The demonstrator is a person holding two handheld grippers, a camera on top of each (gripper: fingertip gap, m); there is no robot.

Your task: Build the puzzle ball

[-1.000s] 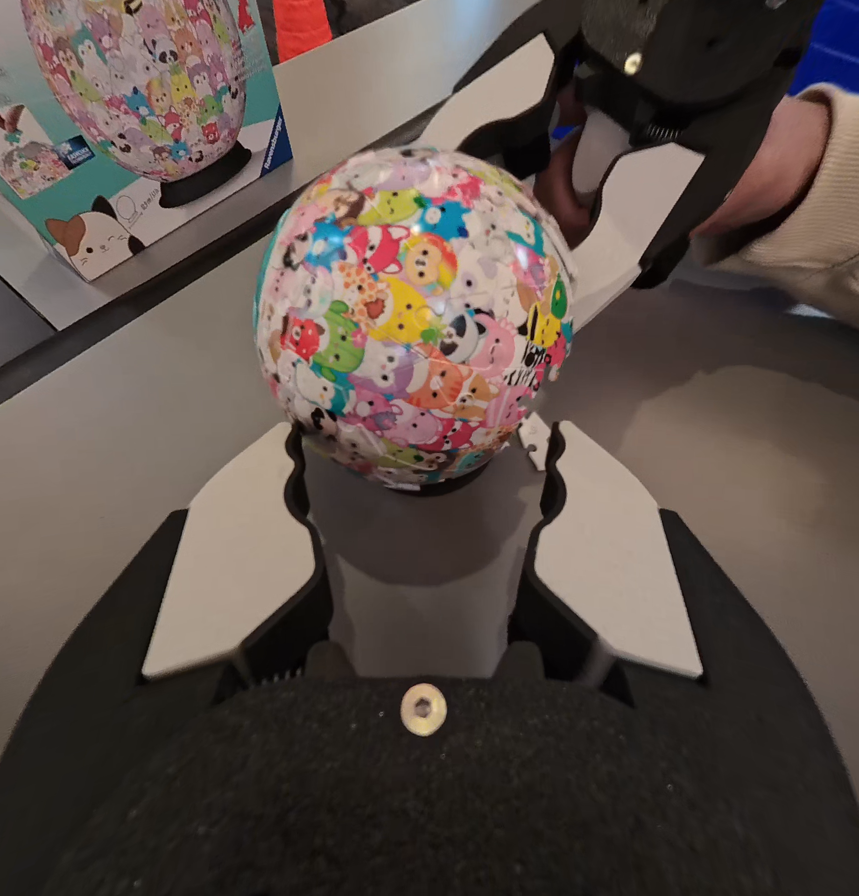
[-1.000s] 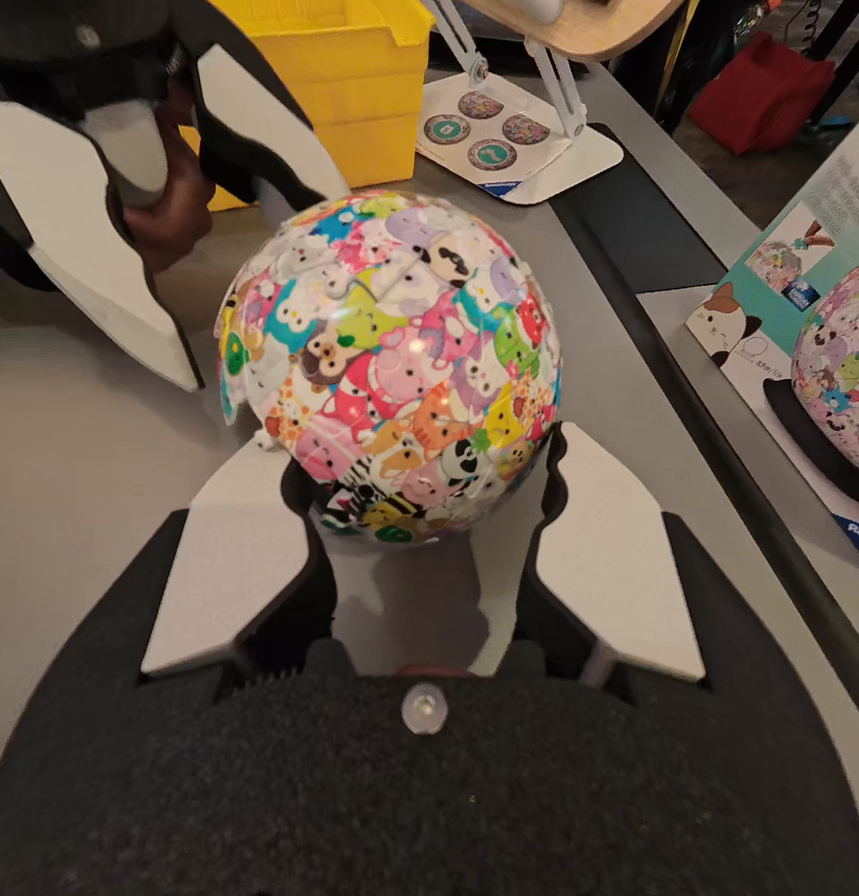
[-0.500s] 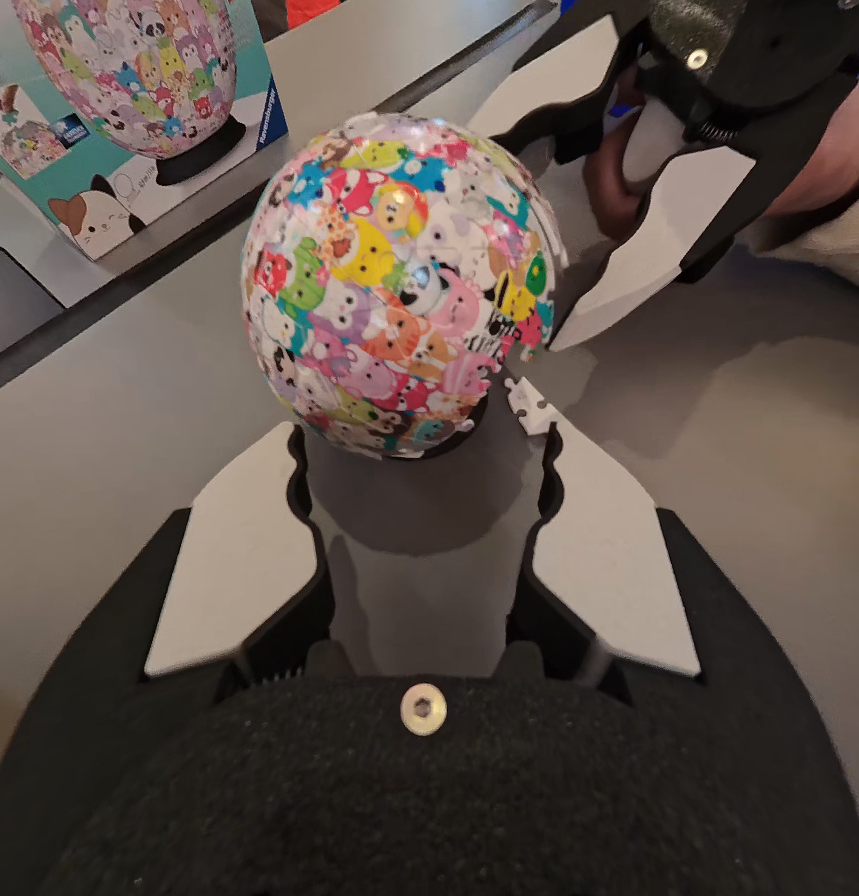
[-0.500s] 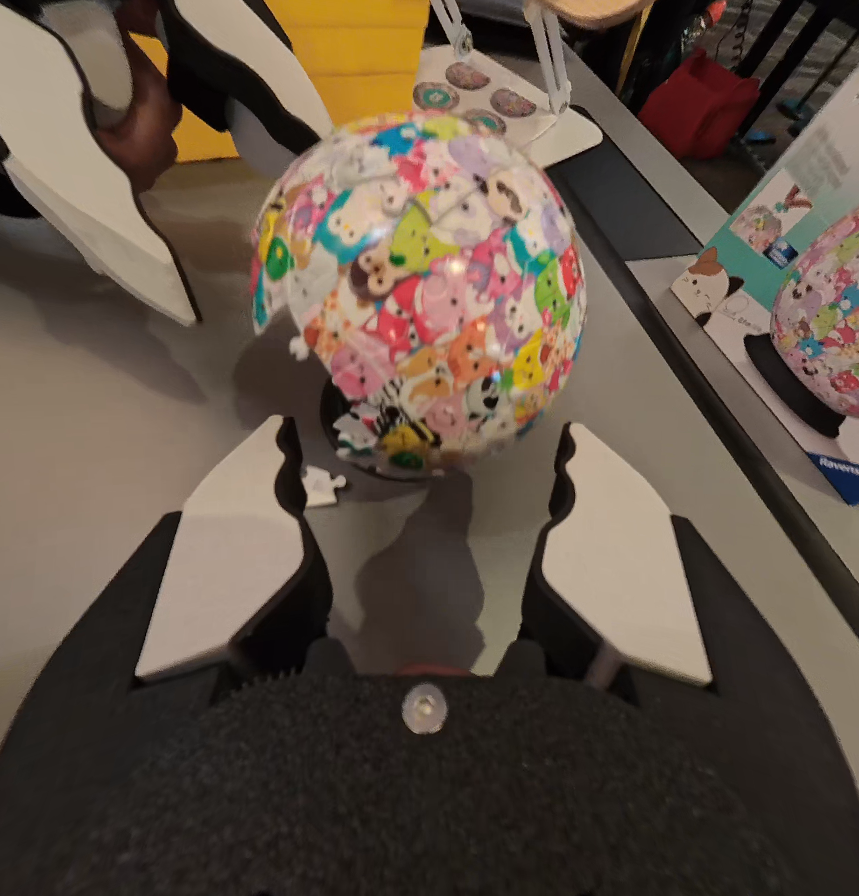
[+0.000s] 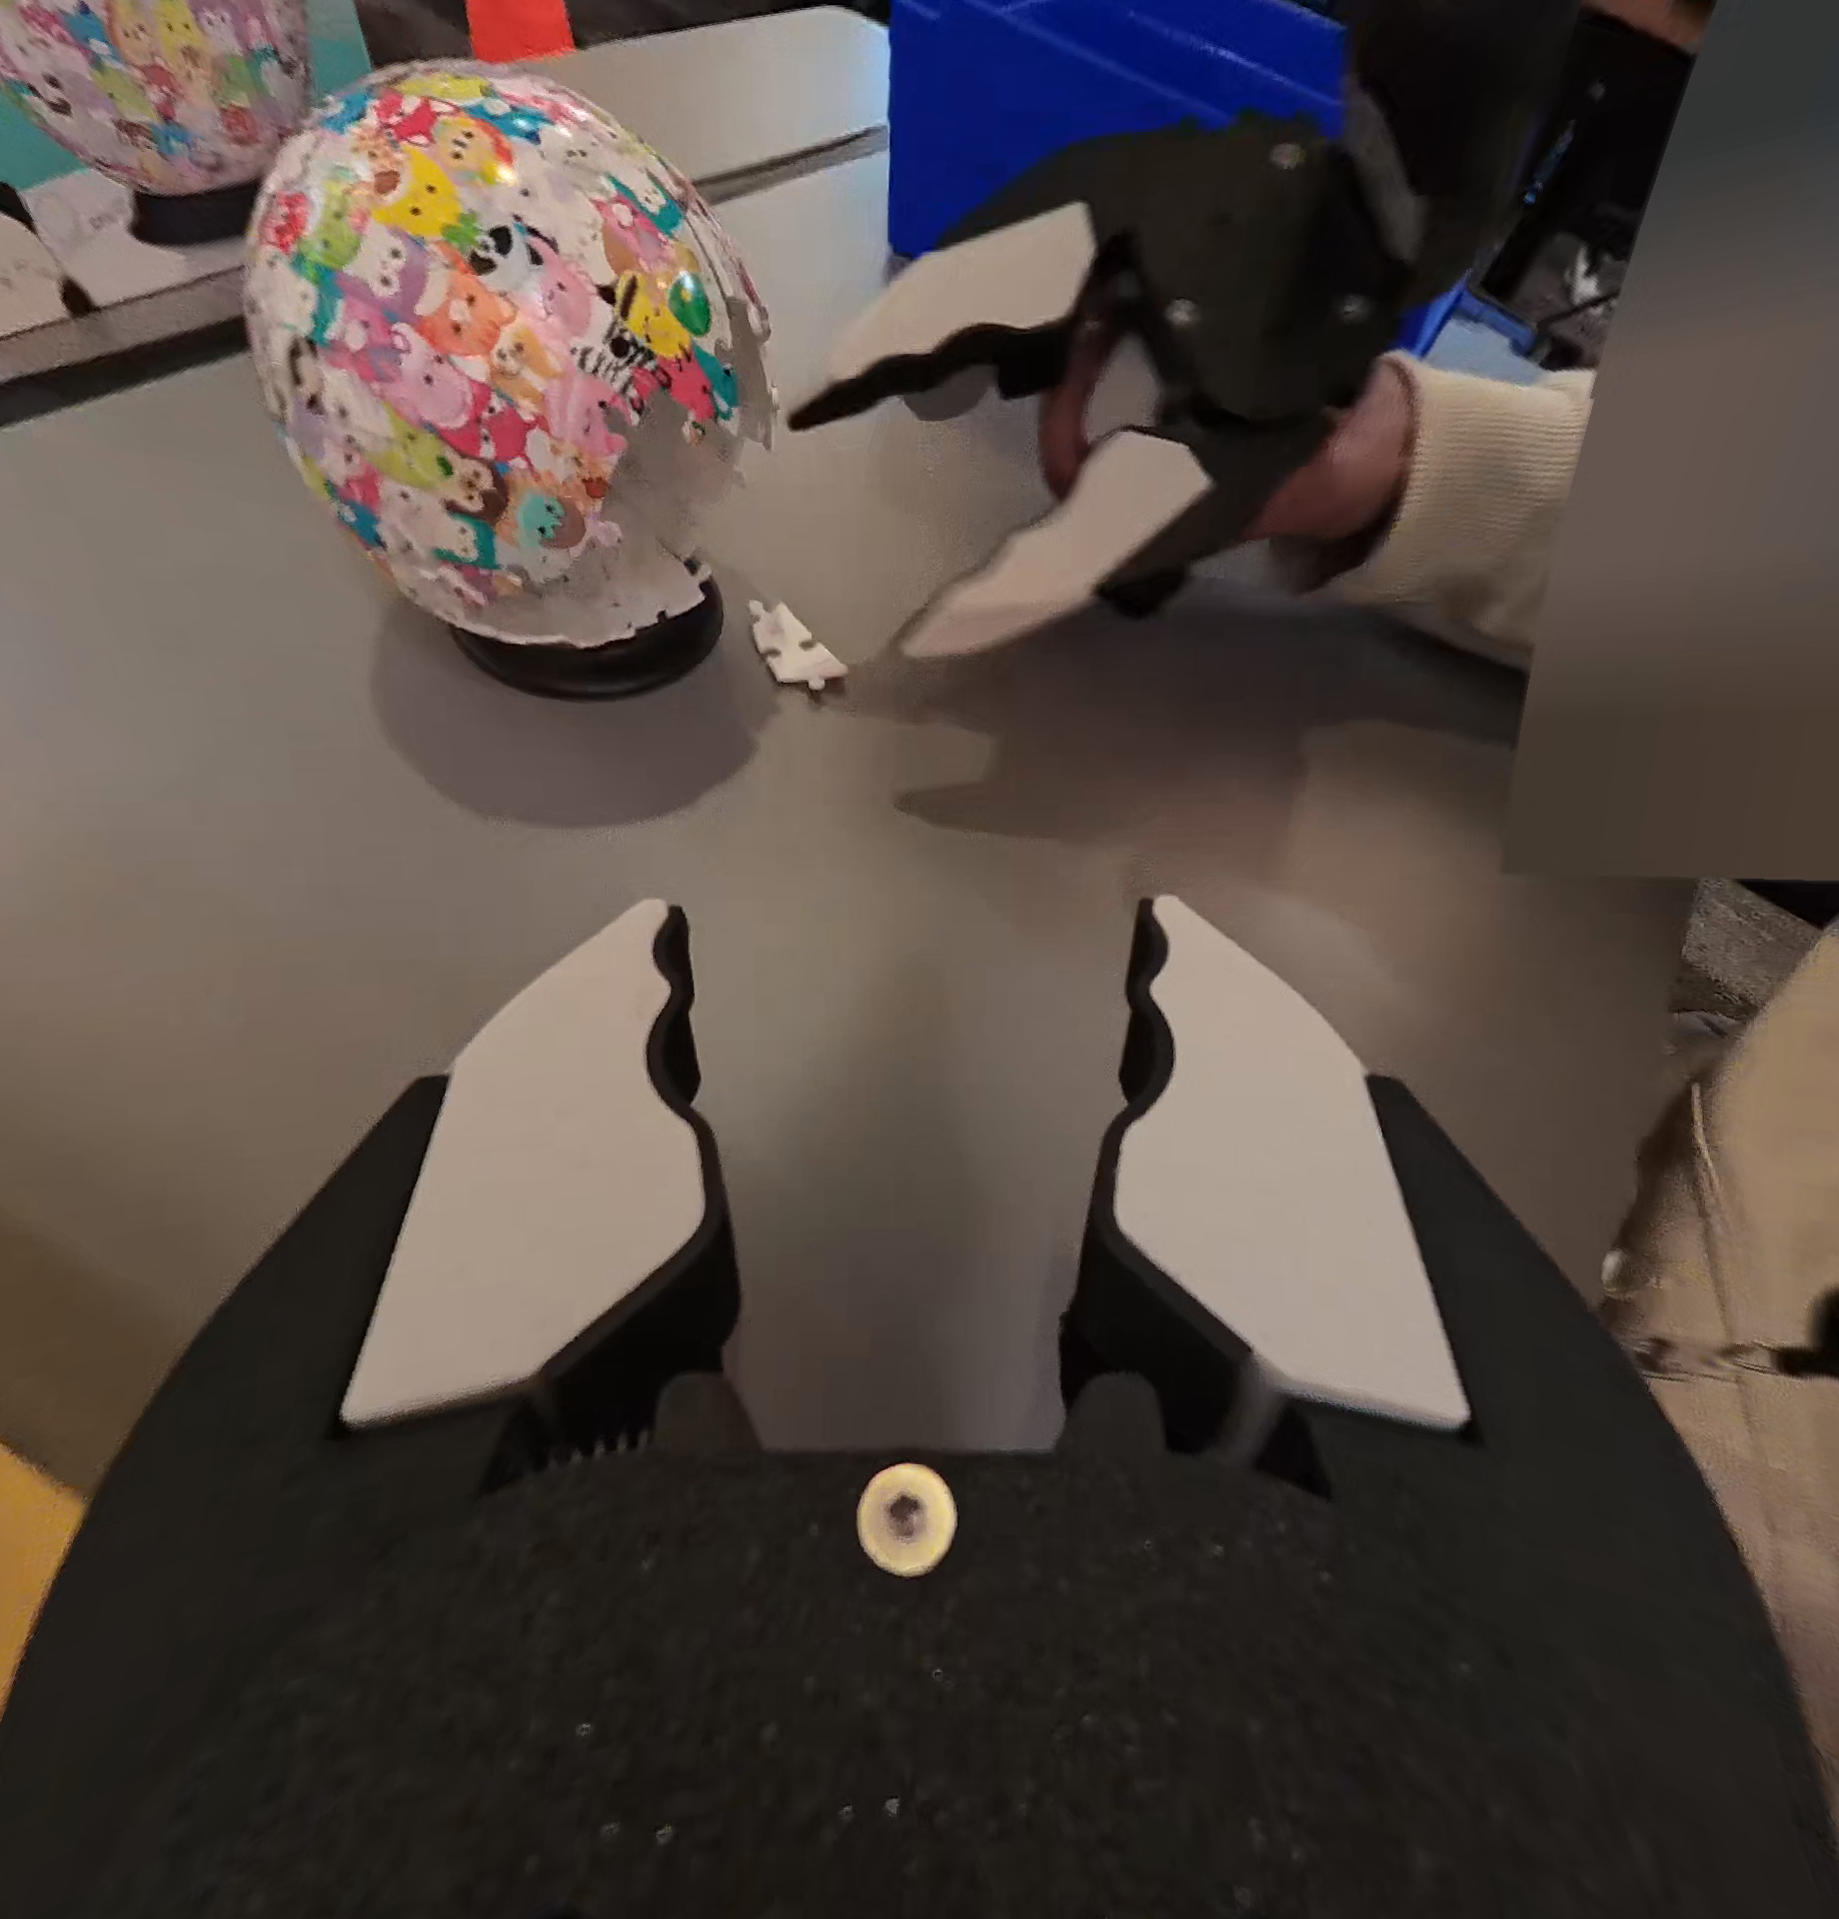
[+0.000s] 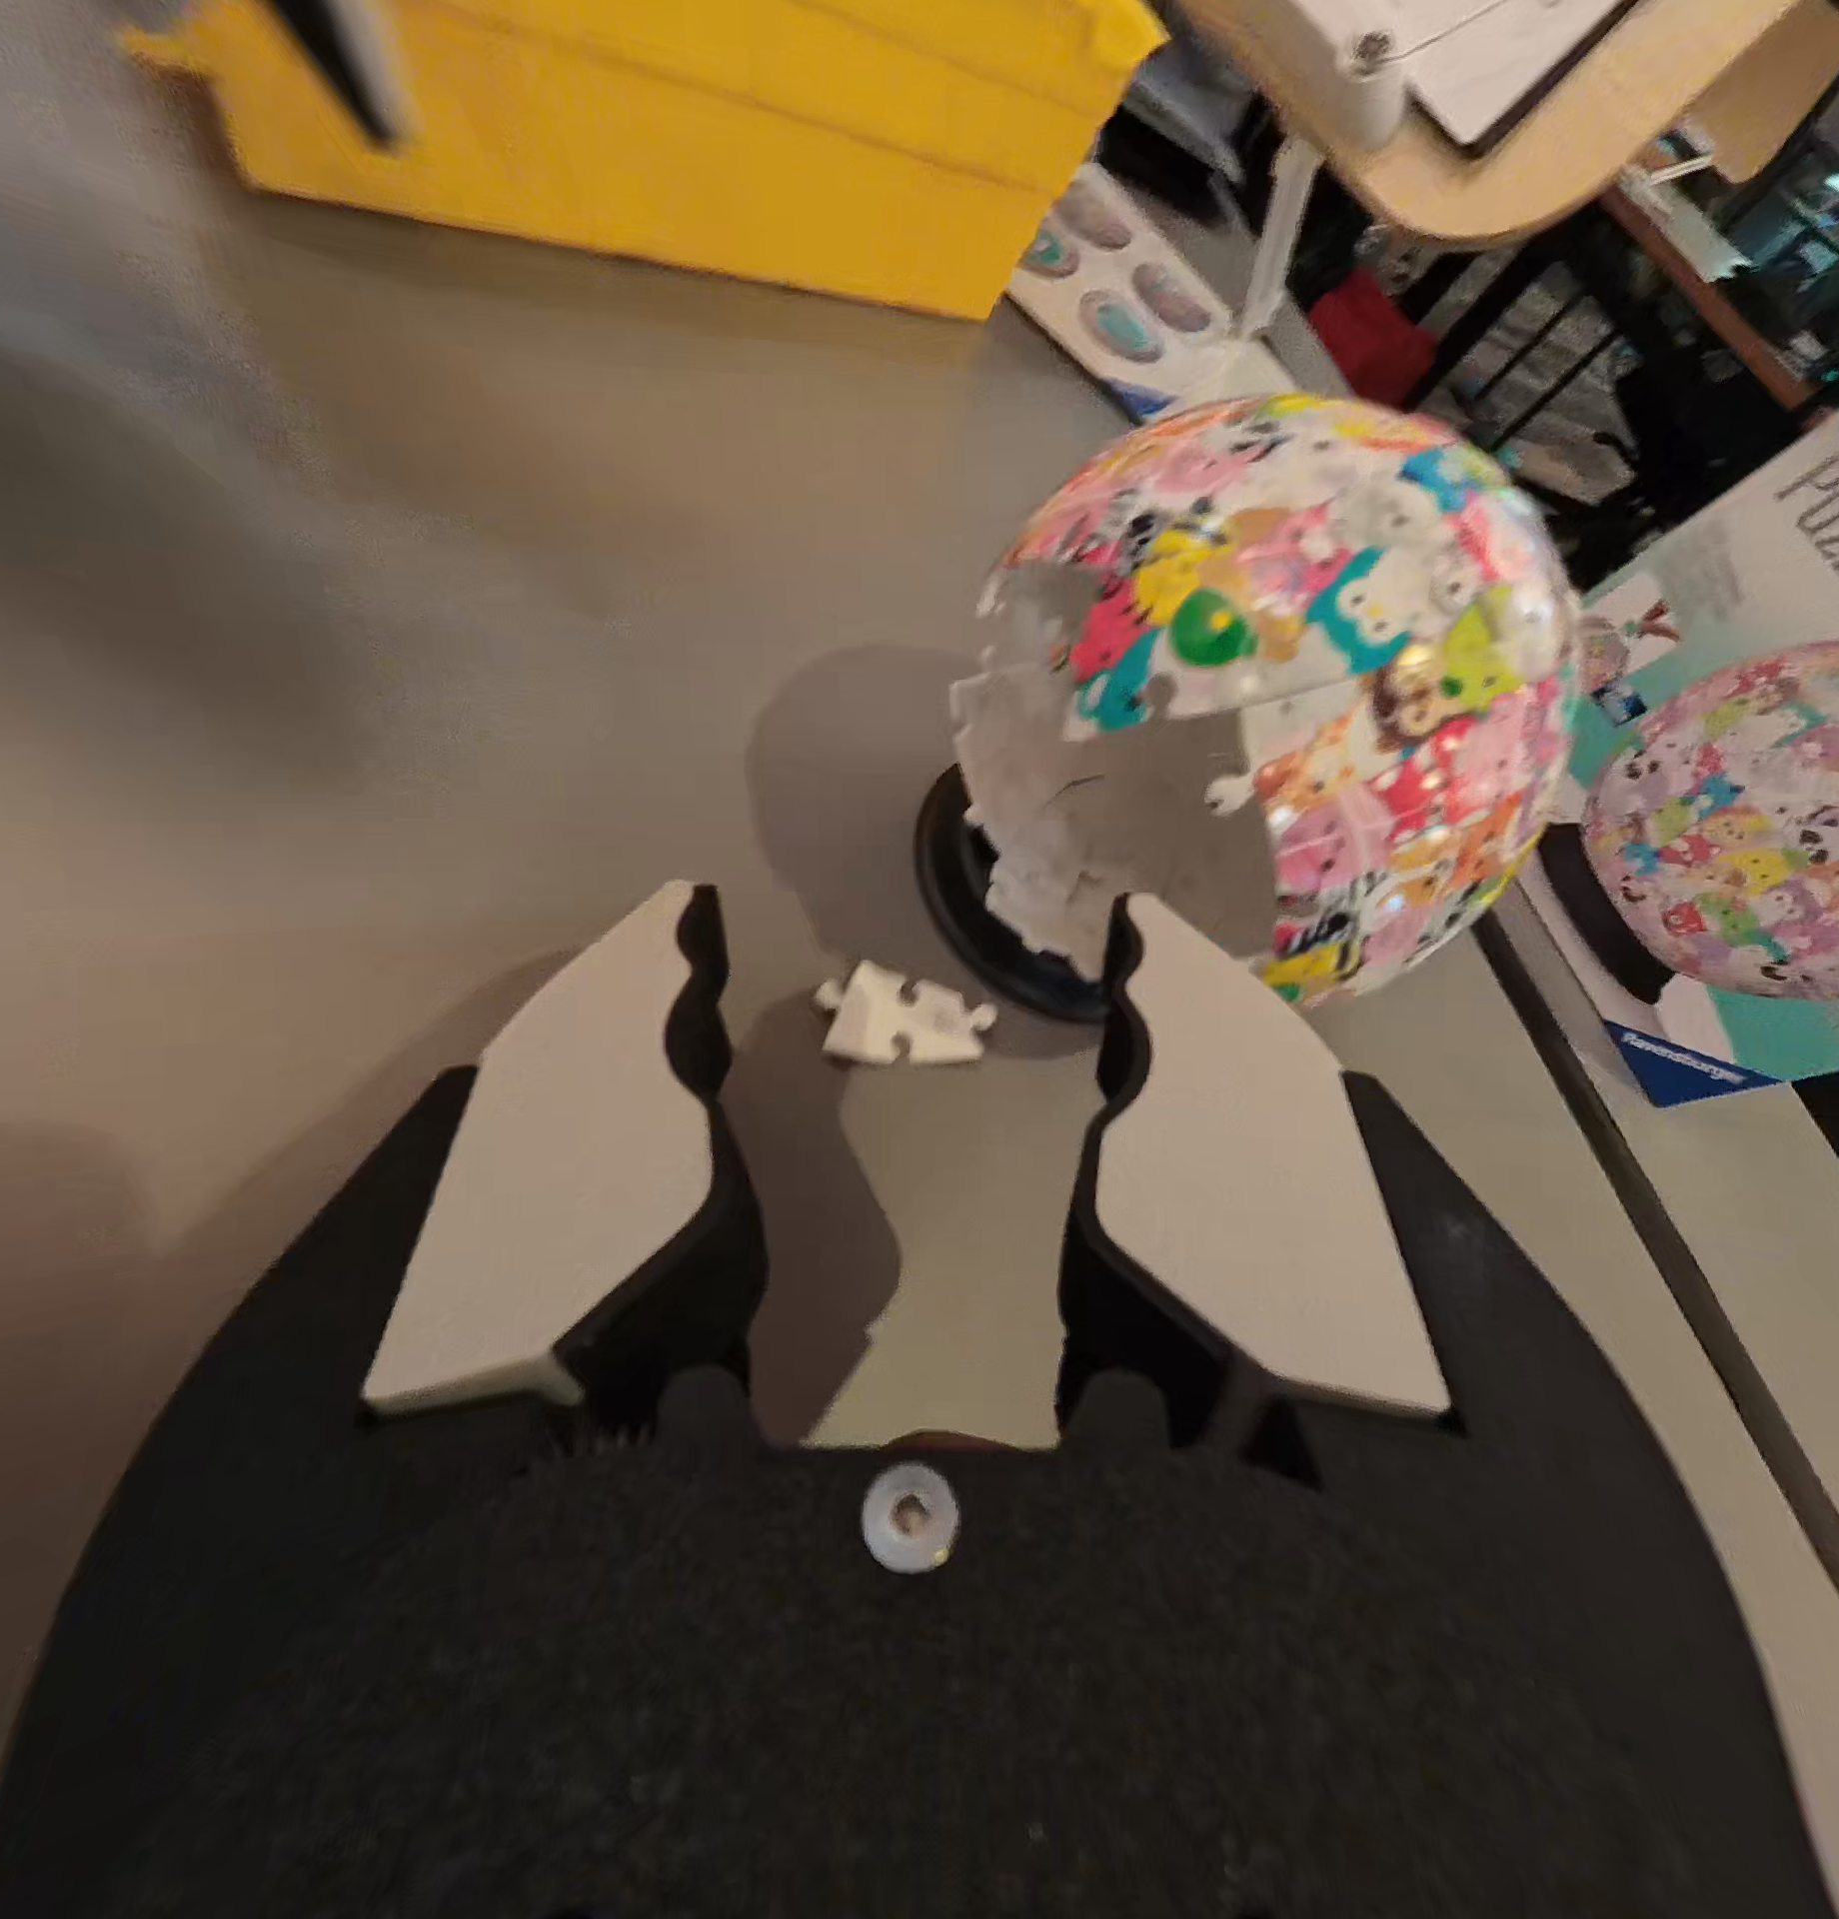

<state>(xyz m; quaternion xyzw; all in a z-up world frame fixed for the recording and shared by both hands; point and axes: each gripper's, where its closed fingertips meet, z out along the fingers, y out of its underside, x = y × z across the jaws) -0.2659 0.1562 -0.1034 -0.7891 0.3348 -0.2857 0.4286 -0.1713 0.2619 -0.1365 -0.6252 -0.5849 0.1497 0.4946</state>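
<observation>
Fetching the loose white jigsaw piece [image 6: 903, 1026] looks like the step in hand: it lies on the grey tabletop [image 5: 272, 831] just beside the black stand [image 5: 593, 659] carrying the colourful, unfinished puzzle ball [image 5: 500, 353], upper left in the left view. Right hand-held gripper [image 6: 910, 909] hangs spread and empty, nearly over the piece; next it must lower and pinch. Left hand-held gripper [image 5: 910, 919], lower centre, gapes empty, well apart.
</observation>
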